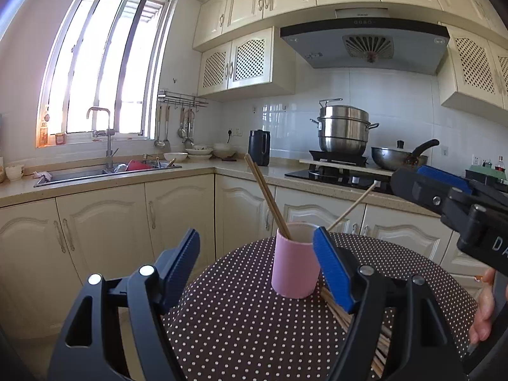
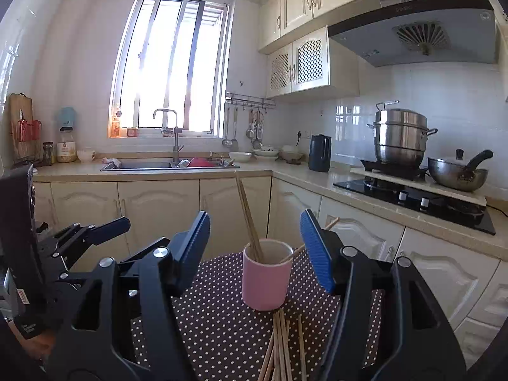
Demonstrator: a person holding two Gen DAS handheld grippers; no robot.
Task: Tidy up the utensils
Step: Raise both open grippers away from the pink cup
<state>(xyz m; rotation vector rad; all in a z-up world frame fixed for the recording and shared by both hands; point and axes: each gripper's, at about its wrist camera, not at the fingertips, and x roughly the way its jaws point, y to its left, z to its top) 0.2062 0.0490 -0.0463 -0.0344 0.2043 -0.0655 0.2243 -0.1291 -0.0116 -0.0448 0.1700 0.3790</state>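
A pink cup (image 1: 295, 266) (image 2: 266, 276) stands upright on a round table with a dark polka-dot cloth (image 1: 238, 317) (image 2: 216, 317). Three wooden chopsticks lean in the cup: a pair (image 1: 270, 197) (image 2: 247, 216) tilts left and a single one (image 1: 352, 206) (image 2: 317, 238) tilts right. Several loose chopsticks (image 1: 343, 314) (image 2: 279, 343) lie on the cloth just in front of the cup. My left gripper (image 1: 257, 235) (image 2: 104, 227) is open, short of the cup, nothing between its pads. My right gripper (image 2: 255, 216) (image 1: 422, 177) is also open and holds nothing, the cup ahead of it.
A person's hand (image 1: 482, 311) holds the right gripper. Beyond the table run cream cabinets (image 1: 177, 216). The counter carries a sink (image 2: 168, 165), a black kettle (image 1: 258, 147), and a hob with a steel steamer pot (image 2: 400, 139) and a wok (image 2: 457, 171).
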